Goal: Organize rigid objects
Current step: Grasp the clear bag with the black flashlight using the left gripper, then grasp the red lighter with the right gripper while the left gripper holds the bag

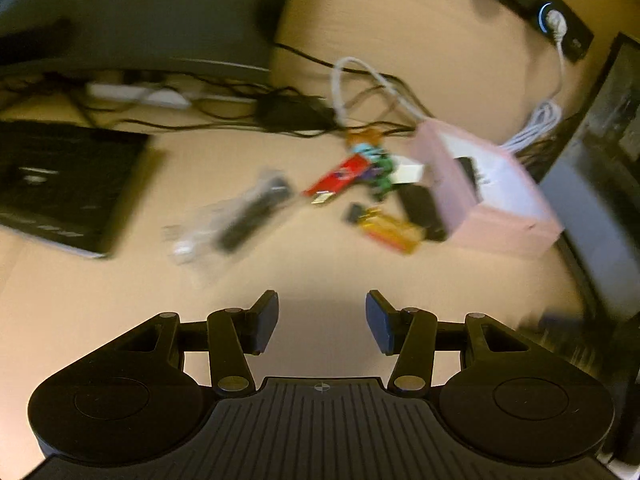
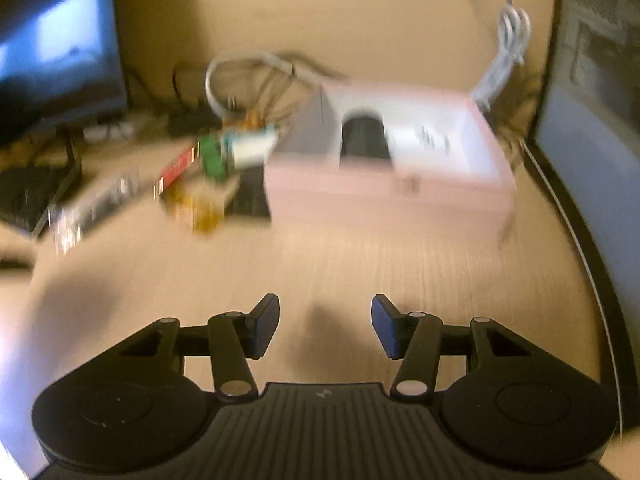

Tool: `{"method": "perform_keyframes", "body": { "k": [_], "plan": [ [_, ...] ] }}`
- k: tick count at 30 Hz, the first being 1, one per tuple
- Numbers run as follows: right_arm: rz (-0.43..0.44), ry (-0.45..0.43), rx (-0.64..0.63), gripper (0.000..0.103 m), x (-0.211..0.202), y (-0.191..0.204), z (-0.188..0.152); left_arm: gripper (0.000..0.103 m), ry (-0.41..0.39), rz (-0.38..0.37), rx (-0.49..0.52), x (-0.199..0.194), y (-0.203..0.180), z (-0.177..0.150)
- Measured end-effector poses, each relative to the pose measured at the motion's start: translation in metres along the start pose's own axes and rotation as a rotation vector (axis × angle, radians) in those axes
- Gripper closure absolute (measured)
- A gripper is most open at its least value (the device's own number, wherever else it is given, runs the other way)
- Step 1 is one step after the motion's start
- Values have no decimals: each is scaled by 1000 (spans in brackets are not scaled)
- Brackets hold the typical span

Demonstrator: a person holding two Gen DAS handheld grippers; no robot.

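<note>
Both views are motion-blurred. A pink open box [image 1: 492, 192] stands on the wooden desk, also in the right wrist view [image 2: 384, 188], with a black object [image 2: 364, 138] inside. Left of it lies a pile of small parts: a red circuit board [image 1: 340, 178], green and teal pieces [image 1: 376, 160], a yellow-orange piece [image 1: 394, 232], a black block [image 1: 422, 210] and a clear bag with a black stick [image 1: 240, 216]. The pile also shows in the right wrist view [image 2: 208, 176]. My left gripper [image 1: 322, 320] is open and empty, well short of the pile. My right gripper [image 2: 325, 324] is open and empty, in front of the box.
A monitor [image 1: 132, 12] and tangled cables [image 1: 280, 108] sit behind the pile. A black flat device [image 1: 60, 184] lies at the left. A power strip [image 1: 536, 4] is at the back right, a white cable [image 2: 508, 40] runs beside the box, and a dark screen [image 2: 592, 140] stands at the right.
</note>
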State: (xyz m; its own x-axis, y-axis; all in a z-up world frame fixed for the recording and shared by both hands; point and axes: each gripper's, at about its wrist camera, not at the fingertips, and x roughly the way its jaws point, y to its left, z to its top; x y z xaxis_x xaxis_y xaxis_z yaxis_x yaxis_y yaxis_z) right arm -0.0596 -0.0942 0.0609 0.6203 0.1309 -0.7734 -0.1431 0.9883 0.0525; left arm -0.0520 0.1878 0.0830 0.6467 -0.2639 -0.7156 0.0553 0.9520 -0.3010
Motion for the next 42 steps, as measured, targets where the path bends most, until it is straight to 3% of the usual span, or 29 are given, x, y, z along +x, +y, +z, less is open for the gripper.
{"method": "perform_keyframes", "body": {
  "k": [3,6,9,12,19,25,26,27,30,34,38,42],
  "plan": [
    [-33,55,22,52,-9,4,-25,50,11,-48,20,17,-15,7],
    [-74,74,37,52,-15,5,-41,50,-14,-51,108,25,-24,17],
    [-105,67,54,48,-21,3,-51,50,-66,14,208,32,-18,30],
    [-115,56,71,45,-26,3,-55,50,-44,94,250,48,-1,46],
    [-110,45,79,21,-21,10,-58,50,44,154,273,85,28,57],
    [-99,60,86,8,-18,13,-57,53,63,163,272,104,31,56],
    [-98,72,53,8,-16,16,-57,65,66,162,276,105,31,55],
    [-82,75,36,8,-16,16,-56,71,69,164,281,105,31,54],
    [-44,104,-1,9,-13,15,-50,77,81,155,266,97,29,48],
    [17,87,-16,26,-7,13,-32,77,100,141,226,74,24,23],
    [33,15,-87,30,2,25,-4,78,143,185,190,42,16,-9],
    [146,-13,-212,30,19,51,25,77,150,173,94,15,20,-35]
  ]
}}
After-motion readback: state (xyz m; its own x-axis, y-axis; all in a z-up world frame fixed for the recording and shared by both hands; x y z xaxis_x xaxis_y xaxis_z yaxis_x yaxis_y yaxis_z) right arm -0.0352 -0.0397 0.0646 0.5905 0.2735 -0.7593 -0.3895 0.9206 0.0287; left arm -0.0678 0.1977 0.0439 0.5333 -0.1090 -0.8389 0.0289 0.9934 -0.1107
